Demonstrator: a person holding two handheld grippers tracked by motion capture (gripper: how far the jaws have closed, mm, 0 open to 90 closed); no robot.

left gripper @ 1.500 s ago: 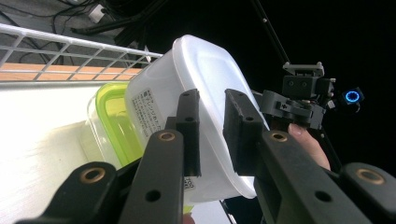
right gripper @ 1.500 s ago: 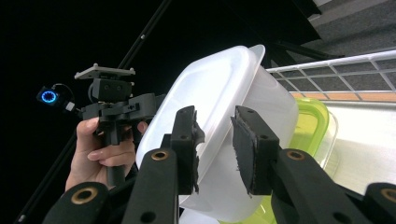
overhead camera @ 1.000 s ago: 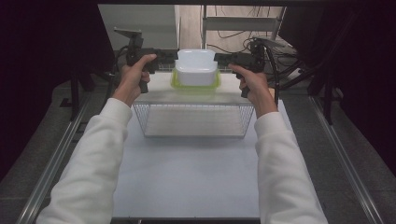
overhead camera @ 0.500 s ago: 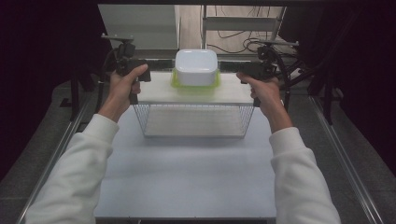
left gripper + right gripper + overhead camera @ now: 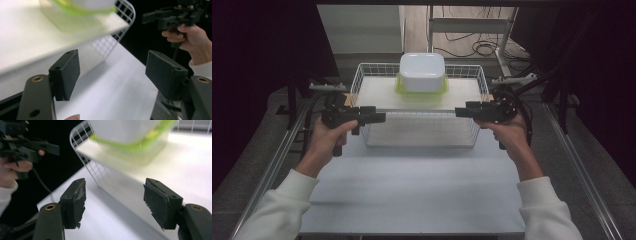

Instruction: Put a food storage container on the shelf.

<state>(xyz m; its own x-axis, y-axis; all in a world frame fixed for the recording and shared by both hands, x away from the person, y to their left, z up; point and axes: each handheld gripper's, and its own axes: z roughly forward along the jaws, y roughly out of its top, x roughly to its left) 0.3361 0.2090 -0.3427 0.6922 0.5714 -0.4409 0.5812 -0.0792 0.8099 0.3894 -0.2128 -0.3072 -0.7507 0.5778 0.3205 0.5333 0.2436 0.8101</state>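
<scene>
White table top (image 5: 412,200), broad and bare across the near half, pale and matte. Along its left edge a metal rail (image 5: 277,160) running from near to far; a matching rail (image 5: 582,175) along the right edge. Outside both rails, grey flooring (image 5: 242,200). On each side, dark curtain: left (image 5: 262,50) and right (image 5: 602,60). Far beyond the table, left of centre, a plain white panel (image 5: 359,30). To its right a strip of wooden floor with loose black cables (image 5: 477,47) and a pale metal frame (image 5: 472,25) standing over them.
</scene>
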